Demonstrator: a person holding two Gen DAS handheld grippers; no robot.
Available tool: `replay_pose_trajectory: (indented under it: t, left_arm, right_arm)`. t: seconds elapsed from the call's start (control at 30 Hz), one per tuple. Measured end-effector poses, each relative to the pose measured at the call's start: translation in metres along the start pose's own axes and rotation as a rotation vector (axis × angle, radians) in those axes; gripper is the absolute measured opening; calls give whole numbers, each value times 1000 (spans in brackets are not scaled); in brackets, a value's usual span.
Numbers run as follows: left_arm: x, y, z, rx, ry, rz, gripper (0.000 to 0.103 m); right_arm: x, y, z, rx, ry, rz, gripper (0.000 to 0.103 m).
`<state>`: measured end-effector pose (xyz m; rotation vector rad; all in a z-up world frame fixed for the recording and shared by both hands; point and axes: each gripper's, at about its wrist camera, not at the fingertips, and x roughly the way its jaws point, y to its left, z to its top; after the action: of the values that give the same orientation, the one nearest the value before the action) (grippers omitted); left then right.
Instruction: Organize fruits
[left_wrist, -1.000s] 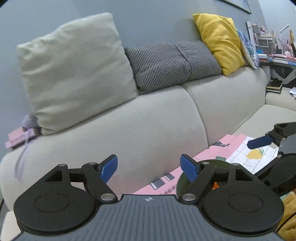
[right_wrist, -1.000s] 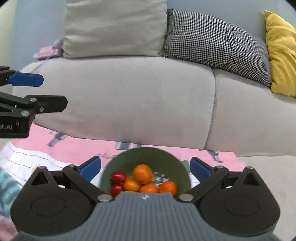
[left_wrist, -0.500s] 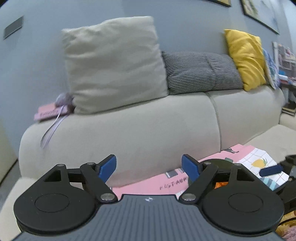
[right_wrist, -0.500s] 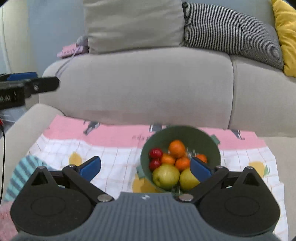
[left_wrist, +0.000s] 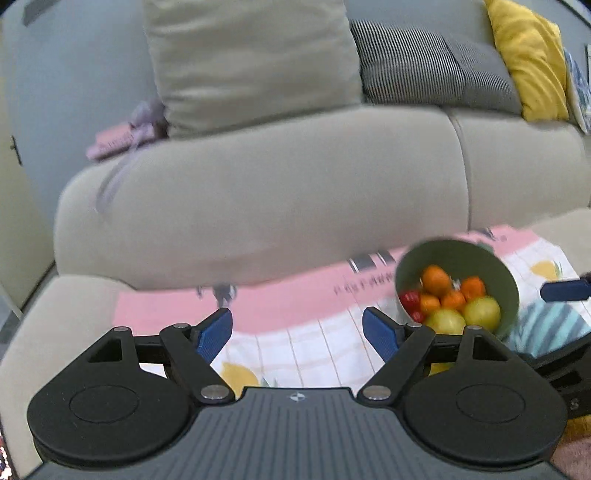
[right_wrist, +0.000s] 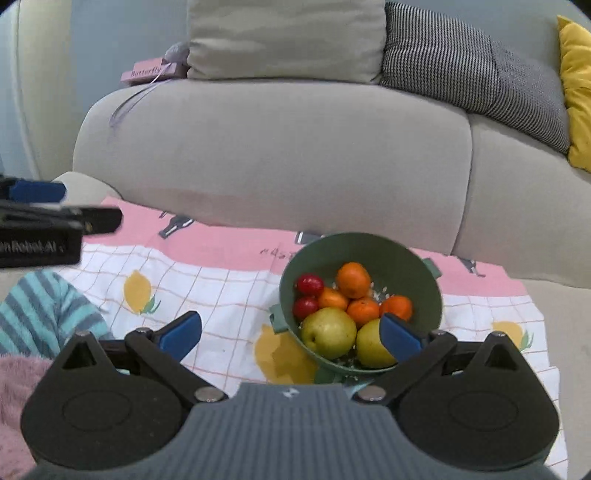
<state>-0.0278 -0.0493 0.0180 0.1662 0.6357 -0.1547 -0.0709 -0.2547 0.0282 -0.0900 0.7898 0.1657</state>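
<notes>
Right fingers (right_wrist: 400, 336): your blue pads stand wide apart and hold nothing; the right pad overlaps the near rim of the green bowl in view.
Right gripper (right_wrist: 290, 334): you hold it just before the green bowl, with nothing gripped.
Left fingers (left_wrist: 213, 334): your pads are spread wide and empty, over the cloth to the left of the green bowl.
Left gripper (left_wrist: 297, 334): apart from the green bowl; nothing gripped.
Green bowl (right_wrist: 410, 258): tilted toward you, resting on the cloth.
Fruits: two yellow-green pears (right_wrist: 328, 333) at the bowl's near side, several oranges (right_wrist: 352, 279) behind them, two red fruits (right_wrist: 309, 283) at the bowl's left.
Cloth (right_wrist: 221, 291): pink-bordered, lemon-printed check, spread under the bowl on the sofa seat.
Sofa (right_wrist: 295, 155): its beige backrest rises behind the bowl.
Striped fabric (right_wrist: 40, 310): teal, left of the bowl.
</notes>
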Motion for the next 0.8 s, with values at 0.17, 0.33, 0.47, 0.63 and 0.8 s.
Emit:
replay_pose_trajectory:
  t: [0.17, 0.33, 0.47, 0.63, 0.8]
  left_arm:
    - [11, -9, -6, 9, 70, -40, 94]
    - [17, -16, -9, 29, 98, -53, 94]
    - [19, -20, -9, 34, 108, -58, 94]
    - [23, -20, -10, 33, 119, -66, 94]
    - [24, -19, -9, 28, 123, -69, 94]
  right_arm:
    - [14, -10, -5, 40, 57, -46, 99]
    - [19, -17, -9, 74, 75, -67, 99]
    - [20, -17, -10, 74, 82, -73, 99]
    - [20, -16, -10, 66, 88, -78, 99]
    - [20, -14, -10, 52, 98, -81, 99]
